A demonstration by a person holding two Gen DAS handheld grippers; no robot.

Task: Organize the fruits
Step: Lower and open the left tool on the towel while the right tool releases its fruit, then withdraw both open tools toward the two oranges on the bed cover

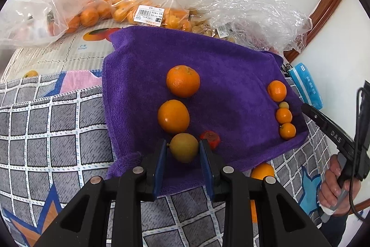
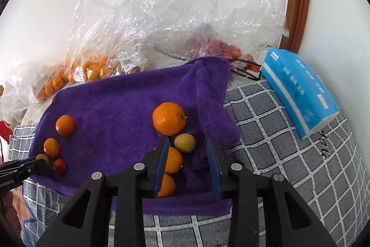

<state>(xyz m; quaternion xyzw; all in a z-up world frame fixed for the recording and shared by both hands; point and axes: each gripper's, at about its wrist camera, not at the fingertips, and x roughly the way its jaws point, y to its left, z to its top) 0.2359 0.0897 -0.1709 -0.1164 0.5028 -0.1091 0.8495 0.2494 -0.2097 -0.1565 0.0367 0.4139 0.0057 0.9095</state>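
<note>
While the left tongs (image 1: 182, 148) clamp a yellow-green fruit (image 1: 183, 147) near the front edge of the purple towel (image 1: 231, 66), its small stem nub points left. It is dull-skinned and nearly round, showing no clear long axis. The right tongs (image 2: 187, 151) stand parted, holding nothing, over a smaller yellow fruit (image 2: 184, 142) by the towel's right edge.

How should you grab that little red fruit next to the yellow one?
Grip the small red fruit across its round middle, coming down from above on its open side. It looks squat, with a flat cap on top. The yellow fruit and the left gripper crowd its other side.
</note>
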